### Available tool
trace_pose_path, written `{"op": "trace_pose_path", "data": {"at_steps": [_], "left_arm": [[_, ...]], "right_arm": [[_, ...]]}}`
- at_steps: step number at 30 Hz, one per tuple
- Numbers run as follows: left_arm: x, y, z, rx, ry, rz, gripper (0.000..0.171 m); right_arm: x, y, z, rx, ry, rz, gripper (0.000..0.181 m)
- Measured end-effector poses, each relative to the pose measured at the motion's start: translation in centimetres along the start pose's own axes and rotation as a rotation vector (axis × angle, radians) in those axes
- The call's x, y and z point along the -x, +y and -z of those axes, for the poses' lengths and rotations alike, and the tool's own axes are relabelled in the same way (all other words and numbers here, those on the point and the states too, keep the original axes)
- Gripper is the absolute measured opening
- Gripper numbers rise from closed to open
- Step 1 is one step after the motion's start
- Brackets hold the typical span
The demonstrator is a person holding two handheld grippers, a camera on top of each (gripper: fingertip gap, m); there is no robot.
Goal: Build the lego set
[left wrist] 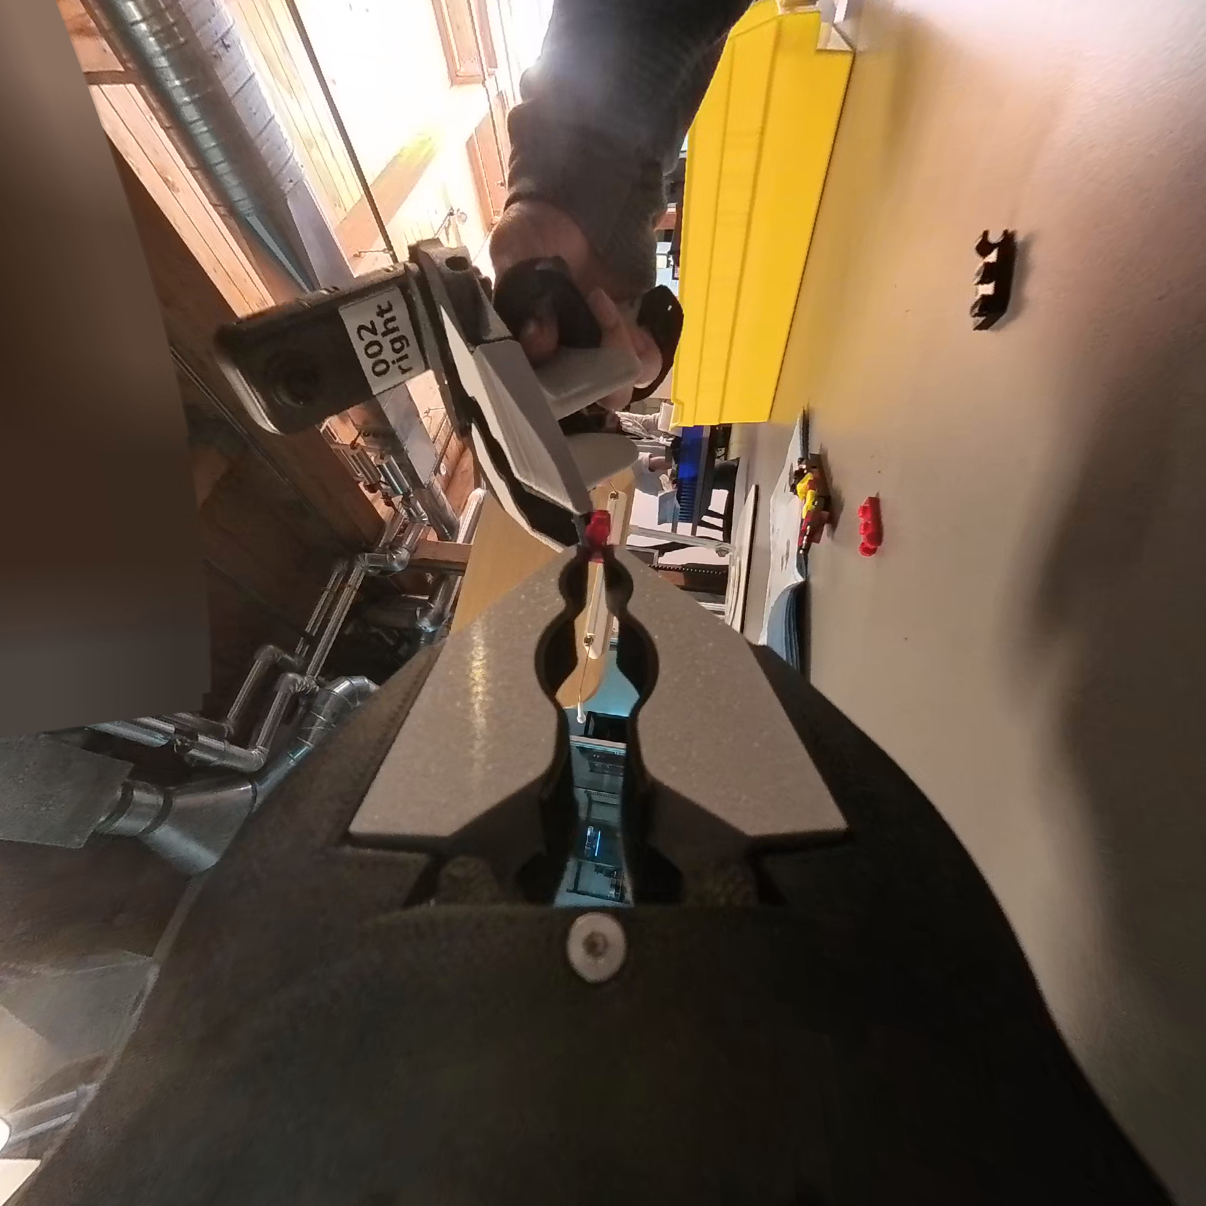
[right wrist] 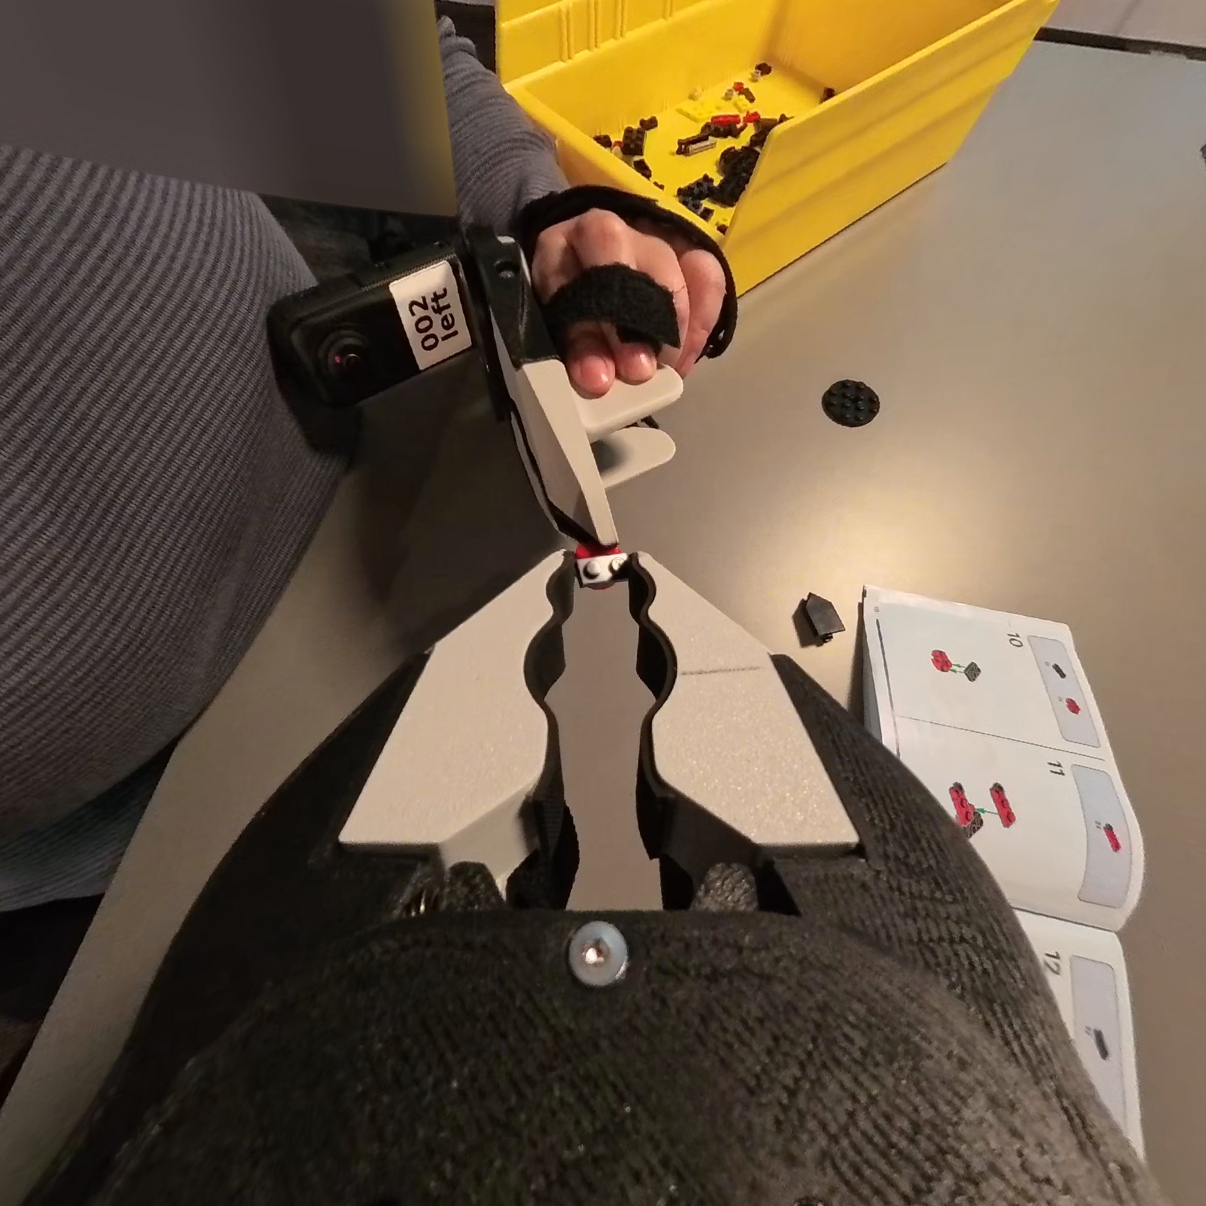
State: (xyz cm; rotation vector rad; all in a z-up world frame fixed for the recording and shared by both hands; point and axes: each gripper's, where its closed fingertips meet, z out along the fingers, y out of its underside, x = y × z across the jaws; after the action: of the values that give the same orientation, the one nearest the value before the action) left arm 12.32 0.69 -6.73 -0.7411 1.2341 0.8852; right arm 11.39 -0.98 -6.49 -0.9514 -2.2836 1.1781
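Above table (right wrist: 979, 326) | both claws clamp one small lego piece (right wrist: 597, 569) | bin (right wrist: 848, 196) well apart

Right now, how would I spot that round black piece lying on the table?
Find the yellow bin at the table's far side. Just in front of its near corner, alone on the bare grey table, lies the round black piece: a flat studded disc, unlike the angular black piece beside the booklet.

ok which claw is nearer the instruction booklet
Right. The right claw hovers beside the instruction booklet; the left claw reaches in from the far side. Both pinch one lego piece.
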Motion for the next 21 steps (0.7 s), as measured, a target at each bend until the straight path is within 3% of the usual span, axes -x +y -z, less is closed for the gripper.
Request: {"op": "trace_pose_path", "data": {"at_steps": [12, 21], "left_arm": [[-0.01, 0.41, -0.17, 0.02, 0.0, 0.0, 0.004], [0.05, 0.56, -0.15, 0.027, -0.005, 0.0, 0.004]], "right_arm": [[-0.31, -0.13, -0.19, 0.041, 0.085, 0.076, 0.016], [-0.78, -0.19, 0.1, 0.033, 0.14, 0.102, 0.027]]}}
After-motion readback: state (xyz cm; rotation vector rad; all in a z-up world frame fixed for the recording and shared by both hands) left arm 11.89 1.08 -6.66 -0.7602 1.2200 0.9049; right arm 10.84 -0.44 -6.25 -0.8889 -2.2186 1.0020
